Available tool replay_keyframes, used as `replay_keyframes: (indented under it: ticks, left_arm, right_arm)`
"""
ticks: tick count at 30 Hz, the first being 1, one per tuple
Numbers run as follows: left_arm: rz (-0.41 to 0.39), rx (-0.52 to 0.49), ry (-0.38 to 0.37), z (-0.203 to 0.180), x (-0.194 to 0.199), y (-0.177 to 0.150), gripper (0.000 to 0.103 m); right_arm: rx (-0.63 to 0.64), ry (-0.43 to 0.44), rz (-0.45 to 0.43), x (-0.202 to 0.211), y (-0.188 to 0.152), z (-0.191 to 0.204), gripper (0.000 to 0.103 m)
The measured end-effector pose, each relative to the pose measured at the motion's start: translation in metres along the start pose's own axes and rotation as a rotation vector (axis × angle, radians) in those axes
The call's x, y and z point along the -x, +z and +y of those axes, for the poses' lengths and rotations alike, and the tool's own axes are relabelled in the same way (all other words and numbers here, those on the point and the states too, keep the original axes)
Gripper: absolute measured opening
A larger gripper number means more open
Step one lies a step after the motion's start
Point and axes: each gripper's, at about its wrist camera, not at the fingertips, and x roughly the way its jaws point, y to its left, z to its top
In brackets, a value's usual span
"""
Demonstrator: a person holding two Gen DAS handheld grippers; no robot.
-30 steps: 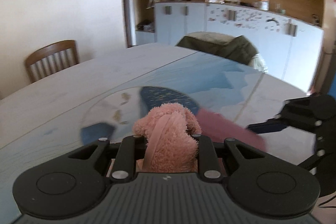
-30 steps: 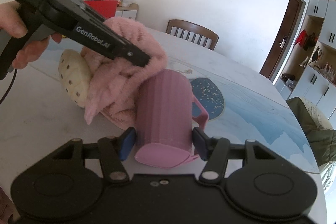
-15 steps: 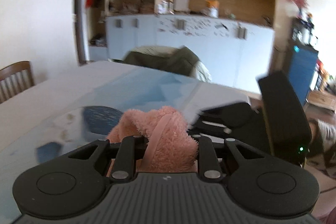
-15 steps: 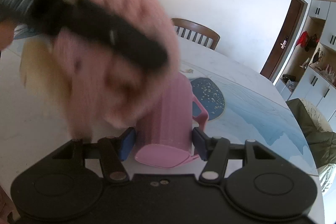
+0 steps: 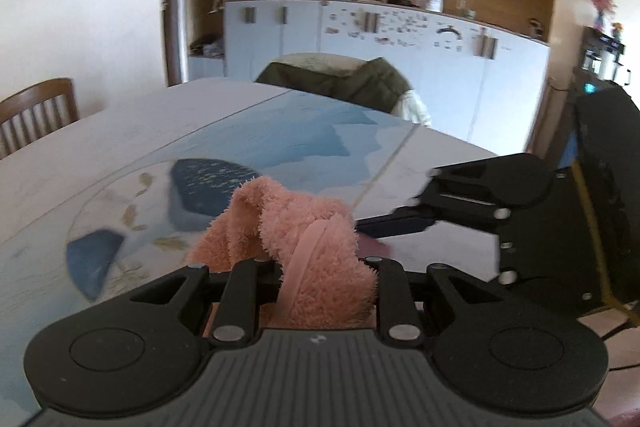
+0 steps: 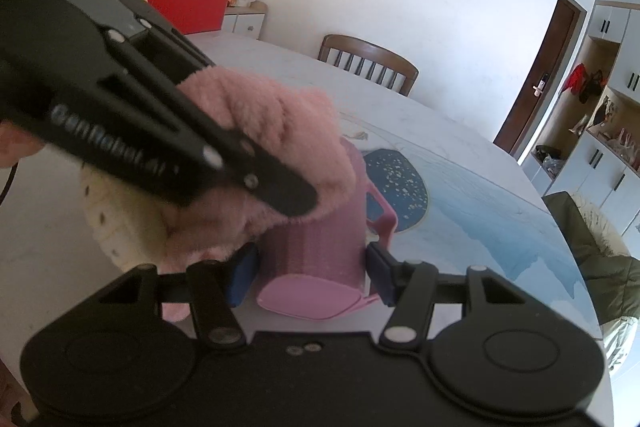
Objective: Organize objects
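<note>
Cup [image 6: 316,247] mouth hidden behind pink fleece [image 6: 276,131], blurred left tongs [image 6: 280,187].

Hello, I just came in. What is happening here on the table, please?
A person is tidying things on a table with two handheld grippers. The left gripper is shut on a fluffy pink cloth and holds it over the top of a pink mug. The right gripper grips that mug by its sides, near the table's edge. A cream spotted object lies behind the cloth; what it is I cannot tell.
</note>
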Motion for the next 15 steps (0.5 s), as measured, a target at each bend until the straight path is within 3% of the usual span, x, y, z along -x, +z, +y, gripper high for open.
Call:
replay_keyframes:
  ticks: [15]
  left_arm:
    - [0.033, 0.109, 0.093, 0.044, -0.006, -0.017, 0.021]
  right_arm:
    - [-0.011, -0.004, 0.001, 0.001, -0.001, -0.002, 0.058]
